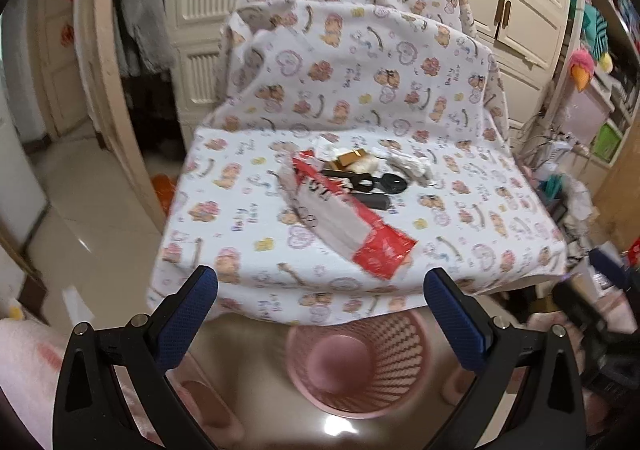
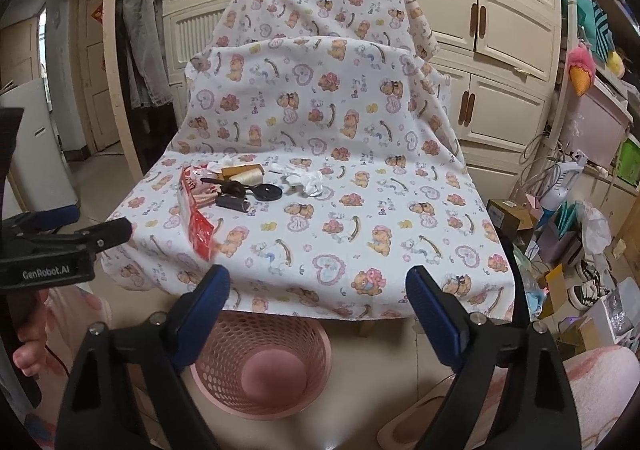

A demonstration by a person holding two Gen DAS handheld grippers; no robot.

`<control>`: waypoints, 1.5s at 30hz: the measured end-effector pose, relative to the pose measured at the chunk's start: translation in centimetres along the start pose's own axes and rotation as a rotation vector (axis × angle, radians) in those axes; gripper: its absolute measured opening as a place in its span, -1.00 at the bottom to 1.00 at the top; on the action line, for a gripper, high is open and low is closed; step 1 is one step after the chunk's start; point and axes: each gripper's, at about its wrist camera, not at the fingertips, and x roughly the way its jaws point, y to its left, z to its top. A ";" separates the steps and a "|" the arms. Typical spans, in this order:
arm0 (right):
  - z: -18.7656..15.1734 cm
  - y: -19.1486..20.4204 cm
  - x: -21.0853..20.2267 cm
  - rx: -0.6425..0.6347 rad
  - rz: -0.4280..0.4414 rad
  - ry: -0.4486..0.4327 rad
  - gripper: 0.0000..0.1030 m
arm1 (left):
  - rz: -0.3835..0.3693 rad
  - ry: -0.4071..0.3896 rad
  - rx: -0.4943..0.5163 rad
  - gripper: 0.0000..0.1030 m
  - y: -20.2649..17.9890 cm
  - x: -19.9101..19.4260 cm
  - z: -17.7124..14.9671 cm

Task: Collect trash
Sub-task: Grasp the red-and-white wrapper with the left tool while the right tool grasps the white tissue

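Trash lies in a loose cluster on a bear-print cloth (image 2: 360,210) draped over a table and the chair back behind it. Nearest the front edge is a red and white snack wrapper (image 1: 344,218), stretched diagonally toward the left gripper (image 1: 320,284), whose blue-padded jaws stand wide apart and hold nothing. Behind the wrapper sit crumpled white tissues (image 2: 304,178), a cream spool of thread (image 2: 250,174), a black round-headed object (image 2: 269,192) whose kind I cannot tell, and a dark cylinder (image 2: 232,204) lying on its side, all close together. The right gripper (image 2: 318,282) also hangs spread open and empty, short of the table's front edge. Below both, on the pale floor, stands a pink perforated wastebasket (image 2: 224,350), partly tucked under the cloth's overhang. Cream cabinet doors (image 2: 500,30) fill the background.
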 end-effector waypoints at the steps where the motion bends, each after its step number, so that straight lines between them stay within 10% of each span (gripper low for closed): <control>1: 0.2 0.0 0.0 -0.006 0.002 -0.001 0.72 | -0.015 0.017 -0.008 0.98 0.2 0.3 0.7; 6: 2.9 -0.4 -0.4 -0.008 0.020 -0.035 0.70 | -0.044 0.109 -0.038 0.92 1.2 2.0 5.1; 15: 9.9 -0.9 1.9 -0.114 -0.010 -0.136 0.70 | -0.047 0.225 -0.098 -0.06 3.4 8.1 10.6; 26: 9.4 -3.3 11.2 0.040 0.028 0.037 0.69 | -0.088 0.363 -0.217 -0.81 6.3 14.9 9.3; 34: 9.7 -2.8 13.2 0.070 0.040 0.066 0.67 | -0.064 0.295 -0.235 -0.92 7.9 12.2 10.1; 45: 10.4 -1.2 18.6 0.118 0.089 0.169 0.17 | -0.037 0.120 -0.234 -0.92 7.9 8.9 10.8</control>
